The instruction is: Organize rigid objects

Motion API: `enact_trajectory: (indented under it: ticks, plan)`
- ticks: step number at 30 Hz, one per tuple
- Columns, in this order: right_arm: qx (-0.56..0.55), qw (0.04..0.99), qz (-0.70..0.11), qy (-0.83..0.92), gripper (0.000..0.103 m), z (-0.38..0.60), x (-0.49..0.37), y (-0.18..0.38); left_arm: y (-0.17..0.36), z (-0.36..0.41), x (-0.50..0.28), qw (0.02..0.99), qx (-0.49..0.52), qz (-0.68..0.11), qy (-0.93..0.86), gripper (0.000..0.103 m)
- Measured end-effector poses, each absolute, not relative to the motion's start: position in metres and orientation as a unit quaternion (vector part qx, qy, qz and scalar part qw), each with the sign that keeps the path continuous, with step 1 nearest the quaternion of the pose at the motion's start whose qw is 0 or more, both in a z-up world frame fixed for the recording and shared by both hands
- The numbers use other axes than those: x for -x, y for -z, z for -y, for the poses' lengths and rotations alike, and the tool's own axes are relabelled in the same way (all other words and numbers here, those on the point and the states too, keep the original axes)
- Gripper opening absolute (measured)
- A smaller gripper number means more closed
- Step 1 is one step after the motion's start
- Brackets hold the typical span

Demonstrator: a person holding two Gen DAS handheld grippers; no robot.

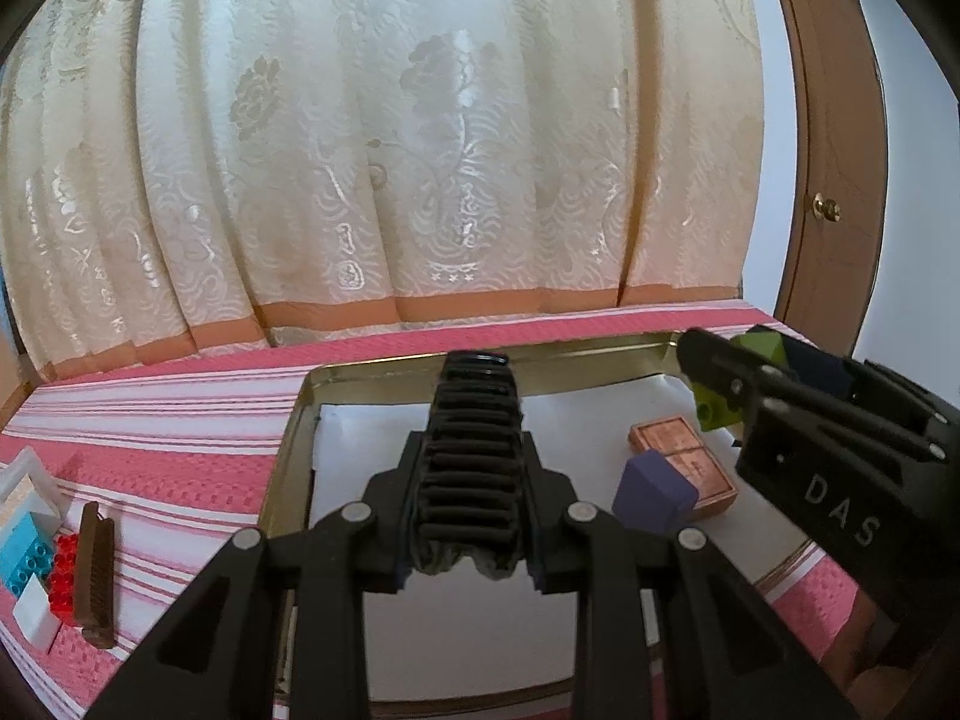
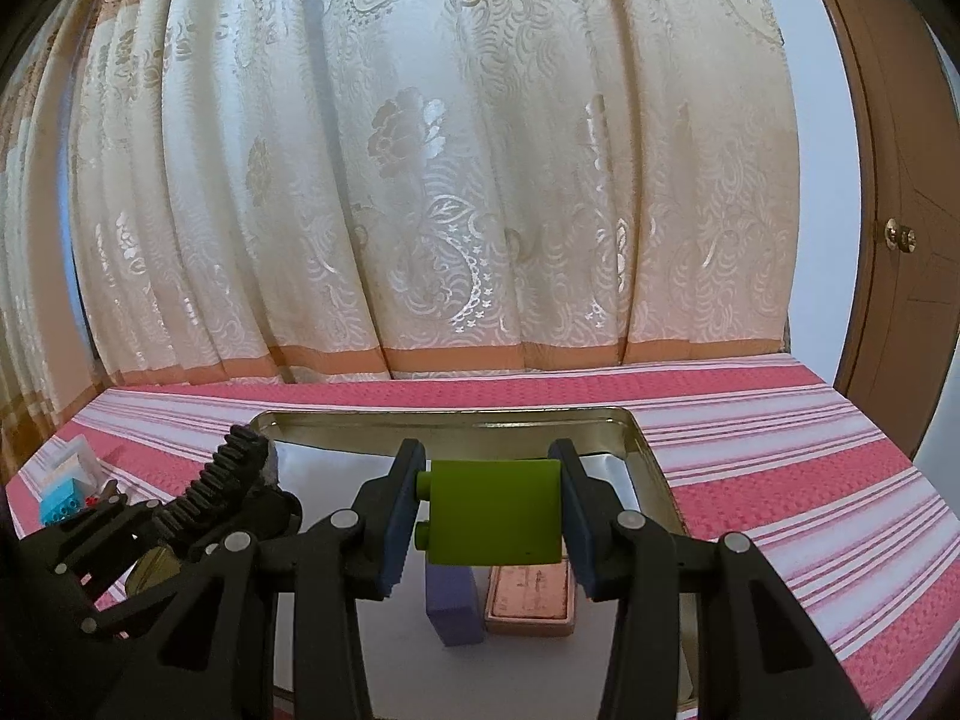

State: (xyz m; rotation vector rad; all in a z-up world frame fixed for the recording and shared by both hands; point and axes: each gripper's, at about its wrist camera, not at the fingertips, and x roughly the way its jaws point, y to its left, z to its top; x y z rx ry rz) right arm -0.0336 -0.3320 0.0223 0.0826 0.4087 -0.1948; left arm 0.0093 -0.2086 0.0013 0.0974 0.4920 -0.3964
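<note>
My left gripper (image 1: 471,480) is shut on a black ribbed comb-like piece (image 1: 471,420) and holds it above the metal tray (image 1: 288,450). My right gripper (image 2: 492,510) is shut on a lime green toy brick (image 2: 495,513), held over the tray (image 2: 651,468) above a purple block (image 2: 453,606) and a pink-brown box (image 2: 528,597). In the left wrist view the right gripper (image 1: 738,384) shows at the right with the green brick (image 1: 759,351), beside the purple block (image 1: 651,492) and the box (image 1: 684,450). The left gripper (image 2: 240,468) shows at the left of the right wrist view.
The tray has a white liner and sits on a pink striped cloth (image 1: 150,420). Left of the tray lie a brown comb (image 1: 96,576), a red brick (image 1: 63,564), a blue brick (image 1: 24,552) and a white block (image 1: 39,618). A cream curtain (image 1: 420,150) hangs behind; a wooden door (image 1: 840,180) stands at the right.
</note>
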Motion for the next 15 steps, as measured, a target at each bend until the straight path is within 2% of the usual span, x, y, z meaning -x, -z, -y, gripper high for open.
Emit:
enact_trajectory:
  ticks: [15]
  plan:
    - [-0.045, 0.968, -0.225, 0.105, 0.046, 0.3355, 0.0257, -0.0154, 0.0033, 0.2158, -0.0174, 0.945, -0.051, -0.264, 0.188, 0.026]
